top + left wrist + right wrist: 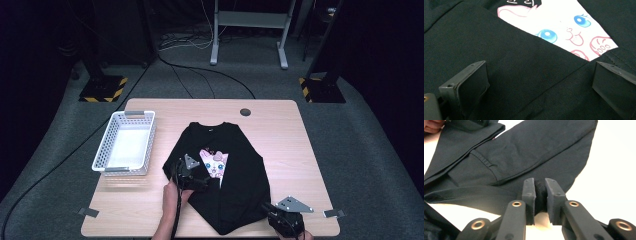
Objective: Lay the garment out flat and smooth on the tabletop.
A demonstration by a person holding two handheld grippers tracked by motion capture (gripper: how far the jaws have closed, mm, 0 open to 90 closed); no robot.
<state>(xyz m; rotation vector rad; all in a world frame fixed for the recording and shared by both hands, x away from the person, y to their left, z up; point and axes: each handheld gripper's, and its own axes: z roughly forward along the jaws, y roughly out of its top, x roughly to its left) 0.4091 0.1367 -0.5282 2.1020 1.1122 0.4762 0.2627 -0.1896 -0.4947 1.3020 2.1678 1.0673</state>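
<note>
- Right gripper (539, 195): the fingers (529, 197) are drawn close together, a wad of black cloth pinched between them; the lower right edge of the T-shirt (524, 150) is judged to be held there.
- Left gripper (539, 82): the fingers (471, 80) are set wide apart over the folded cloth, nothing gripped; a fold is crossed beneath them, beside the cat print (564, 27).
- T-shirt (225, 175): laid on the desk (280, 130), partly folded, sleeves turned inward, collar away from the person.
- Handling, as judged: light, limp, non-slippery, unbreakable; no shape is kept when lifted, so sagging is expected. A hem, seam or fold edge is best taken, several layers pinched together.
- Basket (125, 142): white, set well to the left of the T-shirt.
</note>
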